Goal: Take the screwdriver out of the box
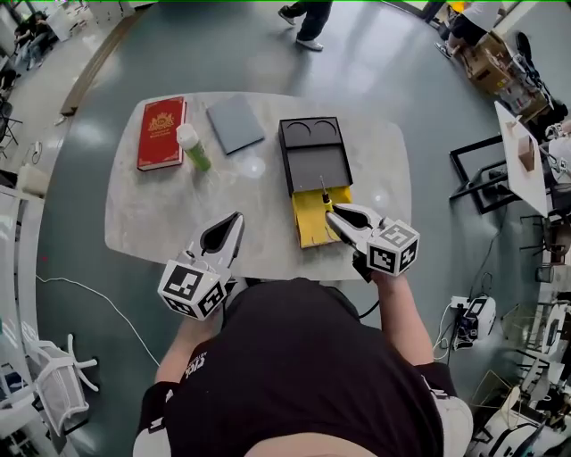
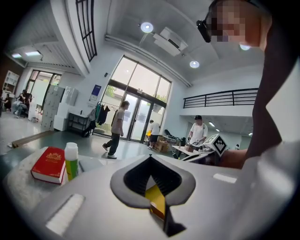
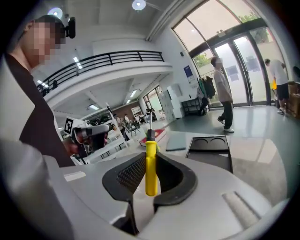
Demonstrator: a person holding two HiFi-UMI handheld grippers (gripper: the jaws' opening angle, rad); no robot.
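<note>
My right gripper (image 1: pixel 332 214) is shut on the yellow-handled screwdriver (image 1: pixel 325 196), held over the near end of the box. In the right gripper view the yellow handle (image 3: pixel 150 178) stands upright between the ribbed pads, its black collar and thin metal shaft pointing up. The box is a black tray (image 1: pixel 312 147) with two round recesses and a yellow part (image 1: pixel 310 228) pulled out toward me. My left gripper (image 1: pixel 237 218) hovers over the table's near edge, left of the box, its jaws together with nothing in them. Through its jaws I see a yellow corner of the box (image 2: pixel 156 201).
On the pale oval table (image 1: pixel 152 223) lie a red book (image 1: pixel 161 132), a green bottle with a white cap (image 1: pixel 193 147) and a flat grey pad (image 1: pixel 235 123) at the far left. A person (image 1: pixel 308 18) walks beyond the table. A black frame (image 1: pixel 482 170) stands right.
</note>
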